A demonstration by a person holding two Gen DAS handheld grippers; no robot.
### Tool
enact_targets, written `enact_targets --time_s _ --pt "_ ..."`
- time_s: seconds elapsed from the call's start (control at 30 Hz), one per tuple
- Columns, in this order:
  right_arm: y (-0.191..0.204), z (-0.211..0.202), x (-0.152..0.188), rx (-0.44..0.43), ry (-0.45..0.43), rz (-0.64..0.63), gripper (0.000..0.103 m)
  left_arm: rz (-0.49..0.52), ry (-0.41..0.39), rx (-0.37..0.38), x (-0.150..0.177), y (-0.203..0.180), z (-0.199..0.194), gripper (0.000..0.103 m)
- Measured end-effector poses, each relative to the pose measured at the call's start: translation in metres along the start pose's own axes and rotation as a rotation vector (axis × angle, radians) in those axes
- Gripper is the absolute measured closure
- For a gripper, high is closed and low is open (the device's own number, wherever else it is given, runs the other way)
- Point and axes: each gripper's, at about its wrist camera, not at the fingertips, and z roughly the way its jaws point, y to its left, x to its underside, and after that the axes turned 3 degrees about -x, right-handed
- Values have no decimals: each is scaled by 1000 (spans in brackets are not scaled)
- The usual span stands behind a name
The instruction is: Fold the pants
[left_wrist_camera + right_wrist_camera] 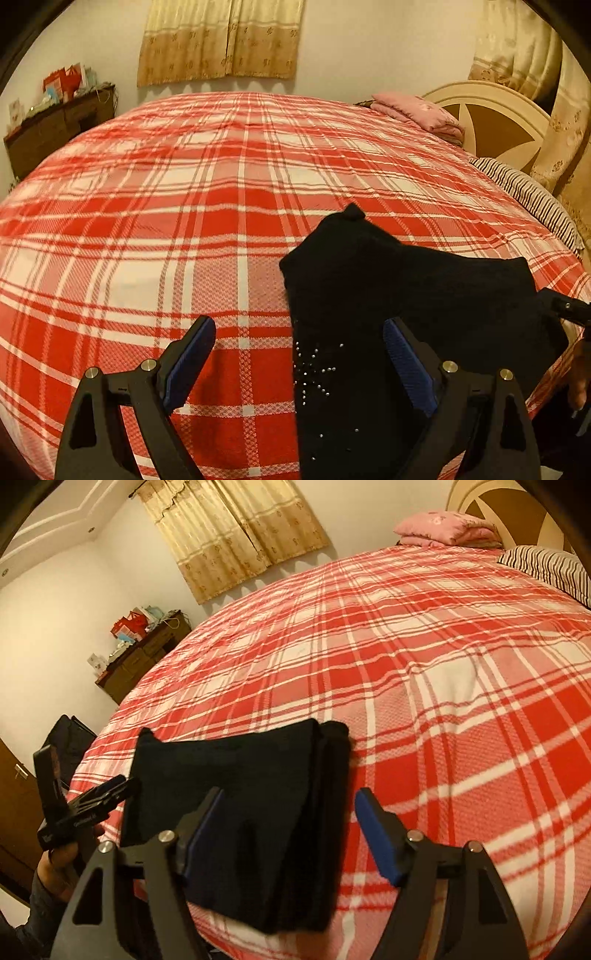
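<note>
Right wrist: folded pants near bedspread edge.

Warm, yellowish indoor light throughout; walls tinted cream. Scalloped shadow cast on wall beneath curtain, so light comes from above. Strong fisheye bending seen: bed bulged into dome, dark vignette in corners. Black pants rendered as near-featureless mass (only small studs glinting in left view). Slight softness, compression noise overall.
</note>
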Motion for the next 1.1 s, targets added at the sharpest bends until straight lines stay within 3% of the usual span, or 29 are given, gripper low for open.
enact_targets --time_s 0.47,0.57,0.63,0.7,1.1 --pt "3 18 7 -19 36 -35 27 -2 -8 57 10 -6 7 5" --pt "1 17 8 -16 42 -47 32 23 -15 62 14 -7 6 5" --pt "-6 15 7 -29 46 -23 42 29 -15 62 14 -7 6 5" --pt "-12 14 6 -38 50 -3 46 34 -14 55 13 -8 8 5" --pt "-18 16 3 -69 56 46 47 67 -21 89 12 -18 11 7"
